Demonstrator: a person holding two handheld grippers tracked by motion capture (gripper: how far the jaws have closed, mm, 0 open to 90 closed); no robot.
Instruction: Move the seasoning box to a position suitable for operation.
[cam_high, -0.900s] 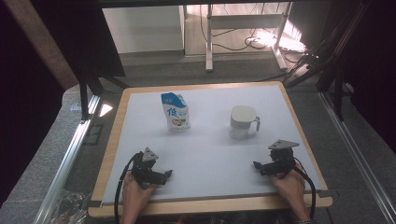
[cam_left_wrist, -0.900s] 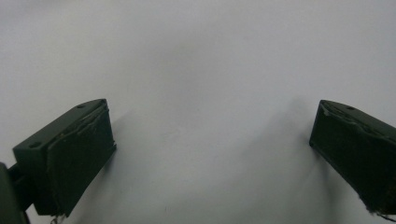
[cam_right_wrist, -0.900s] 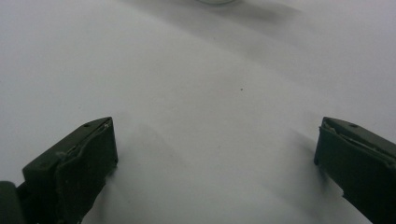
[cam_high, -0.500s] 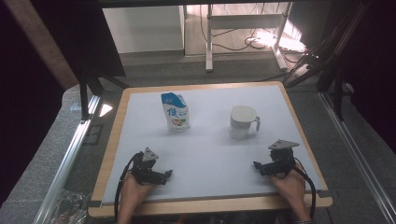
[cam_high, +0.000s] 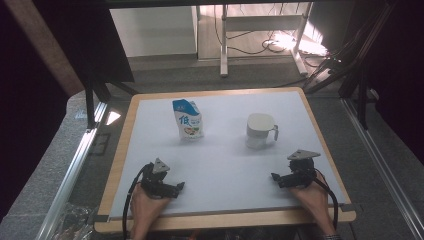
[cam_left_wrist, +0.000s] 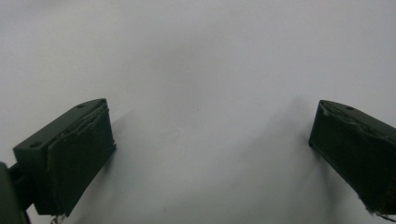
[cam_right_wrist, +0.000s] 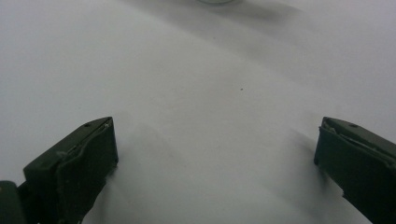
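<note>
Resting: we log 2 hand-held grippers low on the white surface, each in a hand.
Left hand-held gripper: jaws wide, nothing between them; near the front left edge.
Right hand-held gripper: jaws wide, empty; near the front right edge.
Pouch: upright, far half, well apart from both.
Mug: white, right of the pouch, handle to the right.

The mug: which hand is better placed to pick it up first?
Probably the right. The right gripper rests open just below the mug, whose handle points to that side; the left gripper sits nearer the pouch.
</note>
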